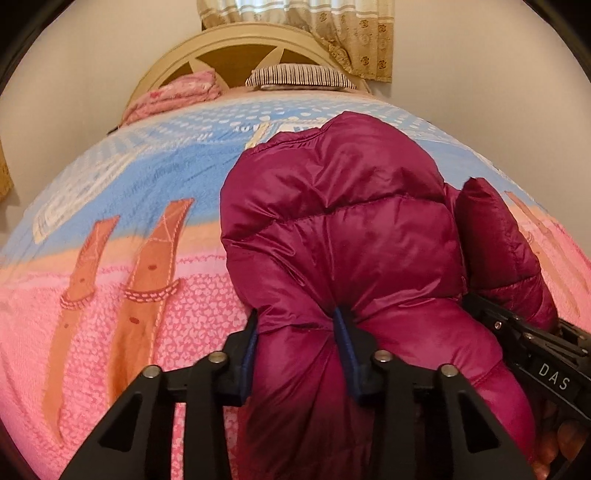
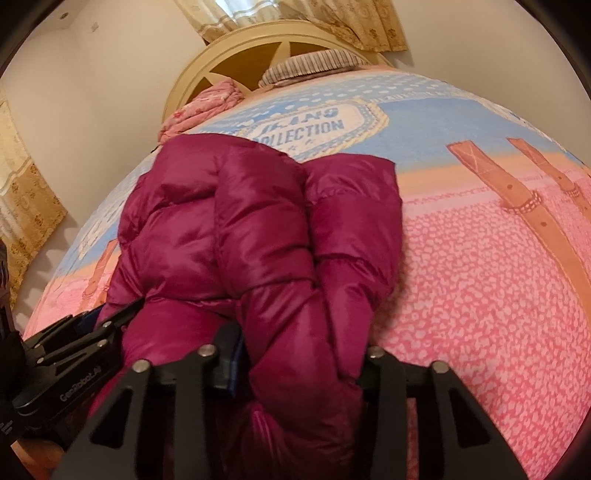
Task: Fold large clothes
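Note:
A magenta puffer jacket (image 1: 332, 221) lies bunched on the bed, its near edge gathered up toward both cameras. My left gripper (image 1: 297, 332) is shut on a fold of that near edge, the fabric puckering between the blue pads (image 1: 345, 343). In the right wrist view the same jacket (image 2: 229, 221) fills the middle, and my right gripper (image 2: 303, 354) is shut on a thick roll of it. Each gripper shows in the other's view: the right gripper (image 1: 517, 332) beside the jacket's right side, the left gripper (image 2: 92, 332) at its left side.
The bed is covered by a pink and blue blanket (image 1: 147, 184) with printed straps. At the head are a striped pillow (image 1: 299, 75), a folded pink cloth (image 1: 173, 96), a cream headboard (image 1: 229, 48) and a curtain (image 1: 351, 33). Fingers of a hand (image 1: 565, 439) show bottom right.

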`<state>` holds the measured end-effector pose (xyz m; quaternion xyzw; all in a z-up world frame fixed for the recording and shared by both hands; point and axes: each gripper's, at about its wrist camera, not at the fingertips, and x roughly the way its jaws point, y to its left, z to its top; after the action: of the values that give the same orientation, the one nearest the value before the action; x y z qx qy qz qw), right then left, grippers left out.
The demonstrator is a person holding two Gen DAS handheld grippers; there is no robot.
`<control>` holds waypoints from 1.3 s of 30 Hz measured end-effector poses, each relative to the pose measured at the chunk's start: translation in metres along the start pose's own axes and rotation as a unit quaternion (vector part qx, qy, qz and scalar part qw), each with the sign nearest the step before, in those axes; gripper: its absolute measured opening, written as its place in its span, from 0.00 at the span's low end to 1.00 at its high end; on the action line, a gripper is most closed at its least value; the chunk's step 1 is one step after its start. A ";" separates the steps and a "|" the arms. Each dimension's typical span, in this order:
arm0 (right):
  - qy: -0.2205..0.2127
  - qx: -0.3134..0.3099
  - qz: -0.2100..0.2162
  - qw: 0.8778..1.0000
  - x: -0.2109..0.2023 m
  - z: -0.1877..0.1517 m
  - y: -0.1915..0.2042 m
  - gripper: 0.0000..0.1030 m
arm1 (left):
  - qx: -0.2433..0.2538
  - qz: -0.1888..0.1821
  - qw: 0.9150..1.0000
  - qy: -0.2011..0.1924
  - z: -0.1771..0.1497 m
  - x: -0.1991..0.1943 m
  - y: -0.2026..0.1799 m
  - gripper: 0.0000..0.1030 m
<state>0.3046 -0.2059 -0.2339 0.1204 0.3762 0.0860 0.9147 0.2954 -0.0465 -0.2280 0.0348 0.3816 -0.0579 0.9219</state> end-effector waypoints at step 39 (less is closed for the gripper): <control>-0.019 -0.118 0.131 0.984 -0.046 0.000 0.146 0.24 | -0.042 0.123 0.987 -0.094 -0.031 -0.163 0.097 0.17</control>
<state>0.2622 -0.0774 -0.1616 0.0620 0.3266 0.2465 0.9104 0.1721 0.0658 -0.1322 0.0371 0.2882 0.0687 0.9544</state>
